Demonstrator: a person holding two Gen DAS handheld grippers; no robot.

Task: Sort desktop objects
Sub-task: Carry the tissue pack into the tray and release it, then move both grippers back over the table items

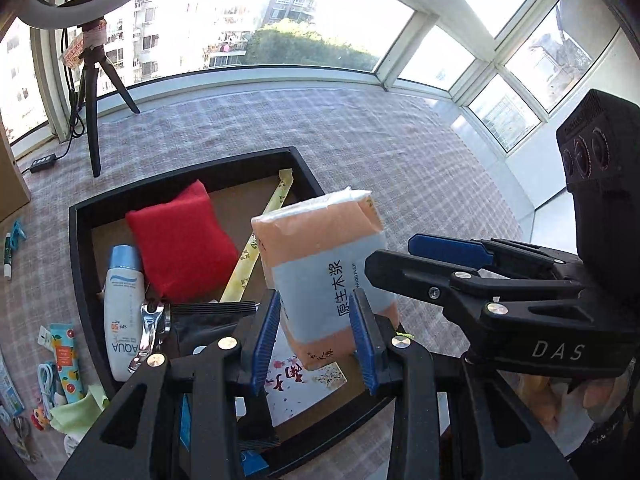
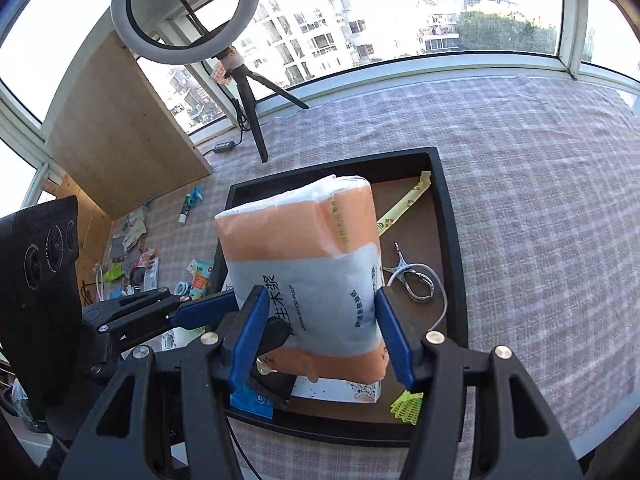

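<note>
left claw (image 1: 316,330): pads pinch tissue pack (image 1: 324,268)
right claw (image 2: 320,334): wide, clamps same pack
tray (image 2: 448,216): right half open – clip (image 2: 412,280)
left view only: red pouch (image 1: 180,236)

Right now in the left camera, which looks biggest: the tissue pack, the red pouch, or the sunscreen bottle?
1. Tissue pack, though it is nearest the camera, so that is unsure.
2. Red pouch.
3. Sunscreen bottle.

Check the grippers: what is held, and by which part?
Both grip one tissue pack above the black tray: left gripper and right gripper each clamp its lower grey band on opposite faces.
</note>
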